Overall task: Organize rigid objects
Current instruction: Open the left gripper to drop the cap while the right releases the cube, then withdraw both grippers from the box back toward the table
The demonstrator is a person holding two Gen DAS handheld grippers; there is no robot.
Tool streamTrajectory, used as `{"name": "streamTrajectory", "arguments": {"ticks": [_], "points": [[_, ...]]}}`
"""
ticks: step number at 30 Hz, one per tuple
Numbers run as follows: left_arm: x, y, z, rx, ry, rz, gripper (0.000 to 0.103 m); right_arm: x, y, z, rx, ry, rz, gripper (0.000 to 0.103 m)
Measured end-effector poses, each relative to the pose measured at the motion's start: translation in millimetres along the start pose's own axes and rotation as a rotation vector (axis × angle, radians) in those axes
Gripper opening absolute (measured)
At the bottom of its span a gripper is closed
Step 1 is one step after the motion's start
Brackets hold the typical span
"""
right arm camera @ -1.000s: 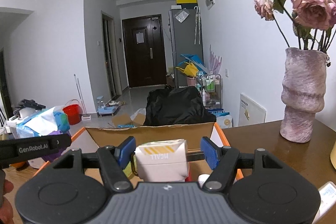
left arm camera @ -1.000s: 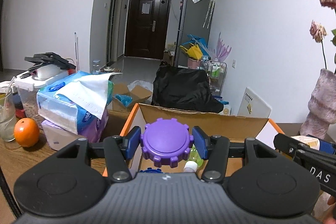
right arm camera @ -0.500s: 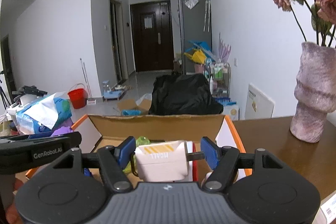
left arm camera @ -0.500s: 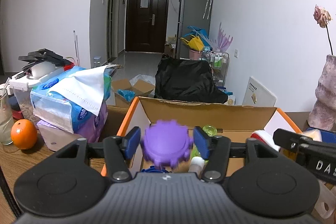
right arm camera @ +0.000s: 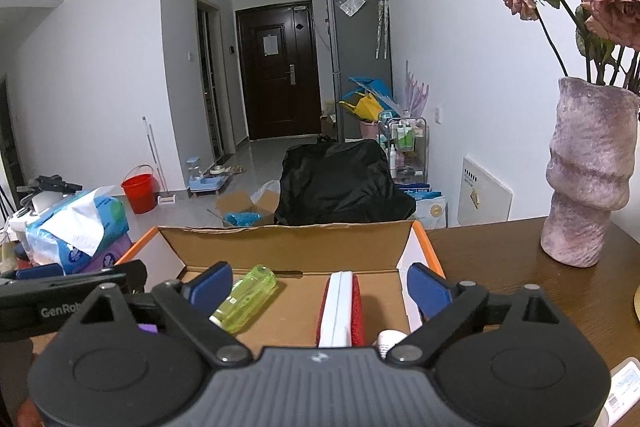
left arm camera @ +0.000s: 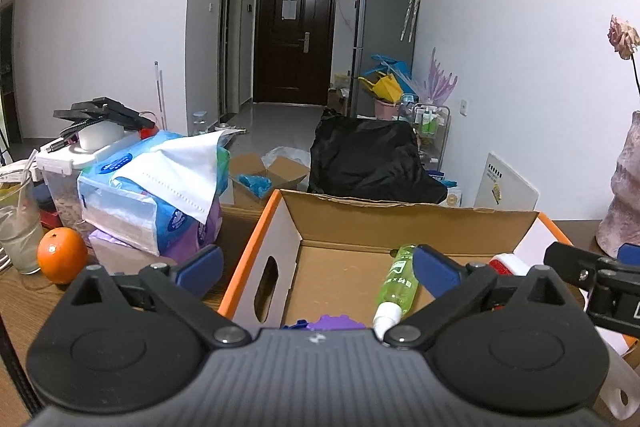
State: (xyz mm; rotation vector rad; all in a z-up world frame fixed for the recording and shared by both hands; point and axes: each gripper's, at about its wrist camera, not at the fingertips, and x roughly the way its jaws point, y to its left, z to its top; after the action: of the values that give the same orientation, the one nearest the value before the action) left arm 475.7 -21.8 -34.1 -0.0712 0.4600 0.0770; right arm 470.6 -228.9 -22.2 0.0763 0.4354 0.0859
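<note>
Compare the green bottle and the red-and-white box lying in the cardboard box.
The green bottle is translucent and rounded; the red-and-white box is opaque and flat-sided. The green bottle lies at a slant, left in the right wrist view; the red-and-white box points straight away, nearer the middle. Both rest on the floor of the cardboard box, apart from each other.

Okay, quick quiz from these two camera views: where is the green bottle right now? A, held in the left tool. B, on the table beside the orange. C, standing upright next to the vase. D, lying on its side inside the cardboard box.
D: the green bottle lies on its side on the floor of the cardboard box, and both the left tool and the right tool are open and hold nothing.
</note>
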Motion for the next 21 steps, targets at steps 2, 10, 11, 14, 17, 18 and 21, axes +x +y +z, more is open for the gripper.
{"name": "streamTrajectory", "arguments": {"ticks": [2, 10, 11, 14, 17, 18, 21], "points": [[-1, -1, -1, 0.001, 0.004, 0.002, 0.103, -2, 0, 0, 0.003, -0.005, -0.001, 0.1], [-5, -3, 0, 0.015, 0.002, 0.002, 0.103, -8, 3, 0, -0.011, -0.014, -0.002, 0.103], [-6, -3, 0, 0.015, 0.001, 0.003, 0.103, -8, 3, 0, -0.013, -0.014, -0.003, 0.103], [-8, -4, 1, 0.012, 0.004, 0.005, 0.103, -13, 3, -2, -0.017, -0.021, -0.009, 0.103], [-12, -4, 1, 0.016, -0.004, -0.001, 0.103, -17, 2, -3, -0.021, -0.027, -0.014, 0.103], [-14, -5, 0, 0.02, -0.006, -0.003, 0.103, -18, 1, -3, -0.022, -0.029, -0.018, 0.103], [-19, -6, -1, 0.026, -0.013, -0.005, 0.103, -23, -2, -5, -0.022, -0.033, -0.024, 0.103]]}}
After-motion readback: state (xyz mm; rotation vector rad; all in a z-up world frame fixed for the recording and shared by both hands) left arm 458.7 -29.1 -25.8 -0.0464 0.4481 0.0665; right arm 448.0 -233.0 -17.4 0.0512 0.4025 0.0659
